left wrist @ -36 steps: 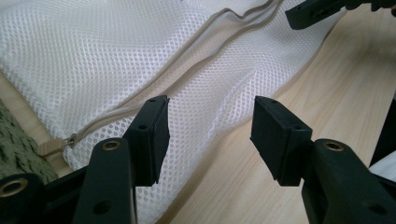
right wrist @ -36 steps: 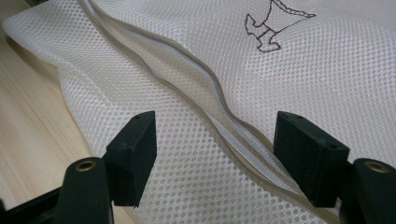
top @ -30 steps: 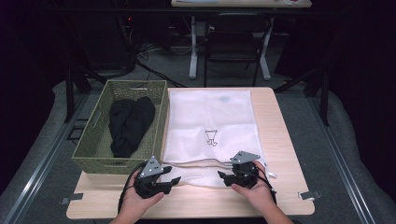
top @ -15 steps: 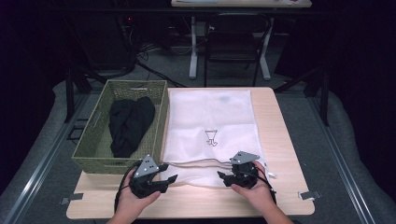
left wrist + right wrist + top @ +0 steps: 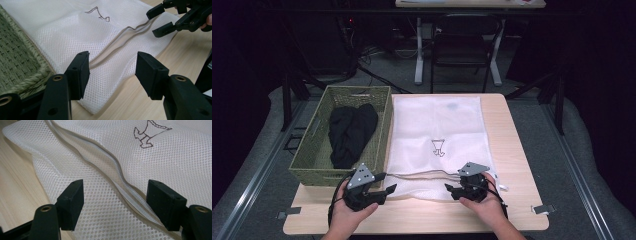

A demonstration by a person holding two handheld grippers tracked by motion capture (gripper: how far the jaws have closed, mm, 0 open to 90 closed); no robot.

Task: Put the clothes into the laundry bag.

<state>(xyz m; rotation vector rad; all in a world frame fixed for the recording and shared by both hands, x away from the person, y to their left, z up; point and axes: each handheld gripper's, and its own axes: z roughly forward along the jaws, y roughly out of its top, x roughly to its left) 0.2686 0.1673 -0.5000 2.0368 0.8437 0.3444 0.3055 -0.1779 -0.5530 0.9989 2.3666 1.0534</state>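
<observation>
Mesh laundry bag (image 5: 437,135), white with a small dark emblem (image 5: 438,147), lies flat on the wooden surface (image 5: 512,150), just right of the green woven basket (image 5: 312,160) holding a black garment (image 5: 349,132). Its zippered mouth (image 5: 117,42) runs along the near edge and gapes slightly, rippling between the 2 grippers. Left gripper (image 5: 382,182) hovers at the bag's near-left corner; its jaws stand well apart and grip nothing, with mesh lying below them in the left gripper view. Right gripper (image 5: 451,188) sits at the bag's near-right edge, jaws also spread wide over the zipper (image 5: 120,182), not pinching the fabric.
</observation>
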